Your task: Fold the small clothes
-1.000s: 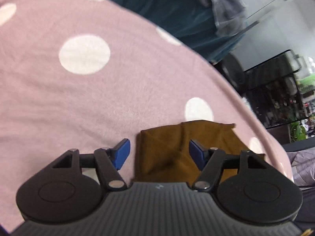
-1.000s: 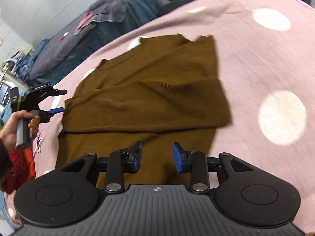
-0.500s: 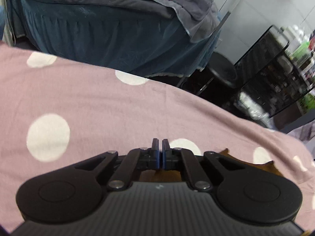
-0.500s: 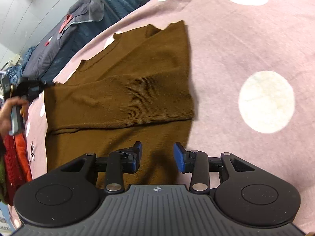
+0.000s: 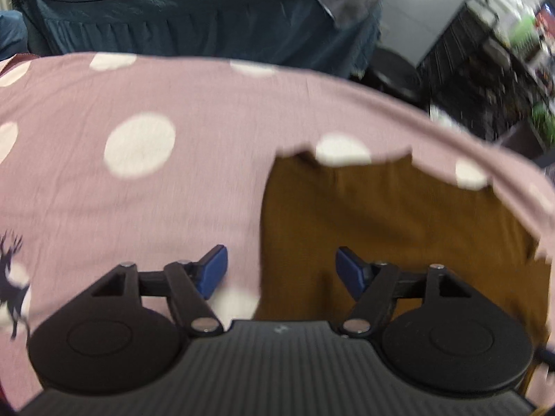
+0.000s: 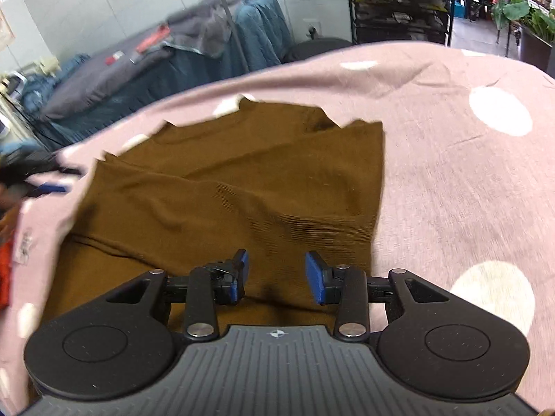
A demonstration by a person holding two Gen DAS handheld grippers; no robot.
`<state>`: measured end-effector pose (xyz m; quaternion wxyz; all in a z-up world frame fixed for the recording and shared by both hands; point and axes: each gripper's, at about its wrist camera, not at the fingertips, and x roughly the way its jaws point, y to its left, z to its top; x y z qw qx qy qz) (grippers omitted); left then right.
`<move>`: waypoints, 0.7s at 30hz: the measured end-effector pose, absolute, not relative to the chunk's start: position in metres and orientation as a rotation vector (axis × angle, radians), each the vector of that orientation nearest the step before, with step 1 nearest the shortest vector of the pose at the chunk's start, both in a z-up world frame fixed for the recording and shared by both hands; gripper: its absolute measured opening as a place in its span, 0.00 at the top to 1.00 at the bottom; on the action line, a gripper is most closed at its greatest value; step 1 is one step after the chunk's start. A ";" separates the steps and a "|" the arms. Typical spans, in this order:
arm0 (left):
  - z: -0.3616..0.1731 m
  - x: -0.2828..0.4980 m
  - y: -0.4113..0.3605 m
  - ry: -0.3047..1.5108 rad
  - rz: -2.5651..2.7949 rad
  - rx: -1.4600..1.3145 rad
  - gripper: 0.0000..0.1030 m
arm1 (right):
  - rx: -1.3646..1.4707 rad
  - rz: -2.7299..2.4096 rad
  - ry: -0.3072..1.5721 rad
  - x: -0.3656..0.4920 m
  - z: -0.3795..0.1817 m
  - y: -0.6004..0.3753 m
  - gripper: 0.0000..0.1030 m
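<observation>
A brown knit garment (image 6: 239, 187) is laid out flat on a pink, white-dotted cloth (image 6: 461, 187) that covers the desk. In the right wrist view one part is seen folded across the body, so that a doubled band with a ribbed edge runs across the middle, while the neckline lies at the far side.

The fabric is judged to be soft, light and limp: it will drape and sag wherever it is not supported, and a single layer can be expected to slide over the one beneath. A fold is best carried by two corners or by a hem, where the doubled or ribbed edge gives the pads something thicker to bite on; a pinch taken in the middle of the panel is likely to bunch it.

The right claw (image 6: 275, 277) is held spread above the near part of the garment, its jaws opening slightly, with nothing pinched between them. The left claw (image 5: 281, 274) is poised over the garment's left edge (image 5: 263, 228), its jaws opening wide; one pad is seen over the pink cloth and the other over brown fabric, and nothing is gripped.

Beyond the desk a bed with dark blue covers (image 5: 194, 24) and dark shelving (image 6: 399, 3) are visible.
</observation>
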<state>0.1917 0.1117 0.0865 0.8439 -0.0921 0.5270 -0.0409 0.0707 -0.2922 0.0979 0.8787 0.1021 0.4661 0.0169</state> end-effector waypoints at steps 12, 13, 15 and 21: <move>0.083 0.094 0.126 1.131 -0.057 -0.180 0.15 | 0.166 -0.013 1.045 0.068 0.106 -0.287 0.17; 0.088 0.088 0.125 1.118 -0.066 -0.177 0.13 | 0.156 -0.017 1.054 0.065 0.110 -0.283 0.13; 0.098 0.074 0.120 1.099 -0.091 -0.153 0.10 | 0.134 -0.018 1.065 0.059 0.115 -0.278 0.08; 0.115 0.036 0.100 1.086 -0.193 -0.029 0.05 | 0.143 0.033 1.093 0.039 0.125 -0.260 0.08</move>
